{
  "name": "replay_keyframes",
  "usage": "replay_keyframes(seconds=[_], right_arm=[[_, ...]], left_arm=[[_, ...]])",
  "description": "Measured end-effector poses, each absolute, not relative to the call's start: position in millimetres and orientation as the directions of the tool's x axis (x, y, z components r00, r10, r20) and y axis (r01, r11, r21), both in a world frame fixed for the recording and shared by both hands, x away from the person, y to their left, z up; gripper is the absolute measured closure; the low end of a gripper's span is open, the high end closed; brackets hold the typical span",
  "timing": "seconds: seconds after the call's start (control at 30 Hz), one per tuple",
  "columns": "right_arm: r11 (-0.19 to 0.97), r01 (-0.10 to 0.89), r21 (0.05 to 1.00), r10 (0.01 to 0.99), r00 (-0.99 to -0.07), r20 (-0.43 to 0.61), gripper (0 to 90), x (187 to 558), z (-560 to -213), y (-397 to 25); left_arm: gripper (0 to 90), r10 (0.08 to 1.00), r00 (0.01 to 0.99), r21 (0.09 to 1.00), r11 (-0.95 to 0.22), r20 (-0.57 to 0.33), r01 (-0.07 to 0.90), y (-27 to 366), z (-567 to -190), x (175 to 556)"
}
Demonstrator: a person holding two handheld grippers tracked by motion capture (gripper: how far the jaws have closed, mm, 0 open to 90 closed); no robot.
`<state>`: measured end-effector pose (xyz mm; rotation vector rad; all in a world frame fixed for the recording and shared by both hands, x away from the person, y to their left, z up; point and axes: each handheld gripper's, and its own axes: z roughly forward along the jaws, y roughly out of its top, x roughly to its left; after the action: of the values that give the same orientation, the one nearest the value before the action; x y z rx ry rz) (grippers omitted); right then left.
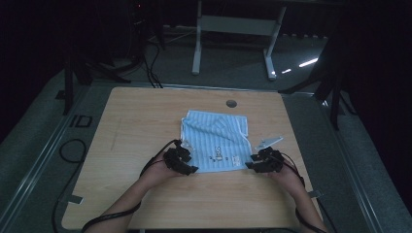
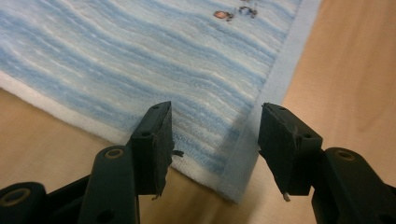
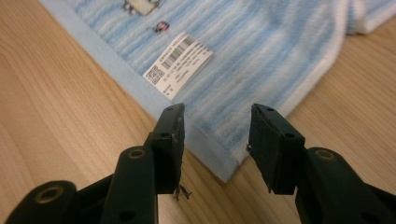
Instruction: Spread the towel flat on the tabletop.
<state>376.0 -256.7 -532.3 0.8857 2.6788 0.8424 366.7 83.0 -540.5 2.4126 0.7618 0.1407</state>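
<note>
Two near corners of the towel [image 1: 216,141] sit between my jaws: left gripper [image 2: 212,140] and right gripper [image 3: 215,140] both wide, nothing pinched. Soft, light, limp terry; I'd grip the hemmed corners. Label [image 3: 179,65] just beyond. Towel lies mid-tabletop [image 1: 136,126], far half rumpled, bare wood all round.

One striped towel [image 1: 216,141] lies on one table [image 1: 141,121]. Two grippers are there, a left gripper [image 1: 183,160] and a right gripper [image 1: 260,162], each with two jaws. The towel carries one white label [image 3: 179,64]. The table has one round hole [image 1: 231,103].
</note>
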Motion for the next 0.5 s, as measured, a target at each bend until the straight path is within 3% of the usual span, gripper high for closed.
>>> replay_keyframes(seconds=[0.17,0.3,0.37,0.5], right_arm=[[0.679,0.476,0.559,0.598,-0.800,-0.044,63.6,377,-537,-250],[0.682,0.473,0.557,0.607,-0.792,-0.071,77.6,381,-536,-244],[0.688,0.473,0.551,0.609,-0.789,-0.082,80.1,381,-536,-242],[0.694,0.487,0.530,0.620,-0.779,-0.096,83.9,386,-533,-235]], left_arm=[[49.1,0.587,0.809,0.574,-0.653,-0.029,0.495,84,-540,379],[70.1,0.605,0.795,0.570,-0.640,-0.042,0.516,81,-539,386],[80.6,0.605,0.795,0.568,-0.638,-0.049,0.521,80,-539,388],[85.8,0.614,0.785,0.567,-0.621,-0.078,0.542,77,-533,393]])
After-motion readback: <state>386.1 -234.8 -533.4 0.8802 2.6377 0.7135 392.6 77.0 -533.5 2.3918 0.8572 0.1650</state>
